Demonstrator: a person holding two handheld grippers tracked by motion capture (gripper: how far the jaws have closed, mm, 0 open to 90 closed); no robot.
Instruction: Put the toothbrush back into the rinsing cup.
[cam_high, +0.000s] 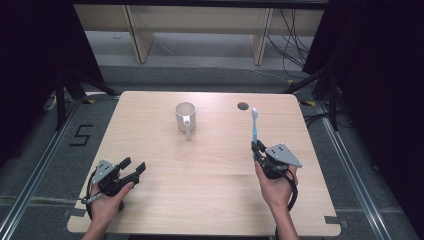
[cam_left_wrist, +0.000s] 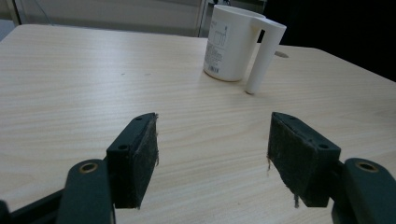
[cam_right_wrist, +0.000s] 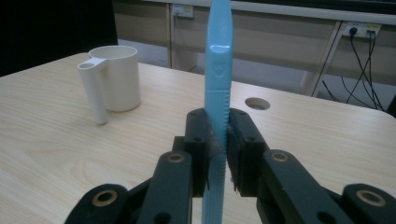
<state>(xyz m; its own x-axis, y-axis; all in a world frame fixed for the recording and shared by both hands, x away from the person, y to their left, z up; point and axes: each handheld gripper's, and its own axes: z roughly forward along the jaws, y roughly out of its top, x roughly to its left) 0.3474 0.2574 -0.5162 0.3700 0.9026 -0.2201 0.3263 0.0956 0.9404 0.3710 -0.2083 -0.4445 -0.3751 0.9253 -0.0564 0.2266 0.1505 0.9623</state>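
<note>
The toothbrush (cam_right_wrist: 217, 93) is clamped upright in the right gripper (cam_high: 258, 148), seemingly for dropping into the mug (cam_high: 185, 117). The left gripper (cam_high: 131, 169) is held apart, empty.

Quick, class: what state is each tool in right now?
Left tool: open, nothing between its pads.
Right tool: closed on the blue toothbrush, held upright.

— What is seen of the surface (cam_high: 210, 165)?
— Pale wood grain is shown, with rounded corners and a round cable hole (cam_high: 243, 106) near the far edge.
— What is carried on it?
— A white mug (cam_high: 185, 118) is stood upright toward the far side, its handle turned toward the near edge.
</note>
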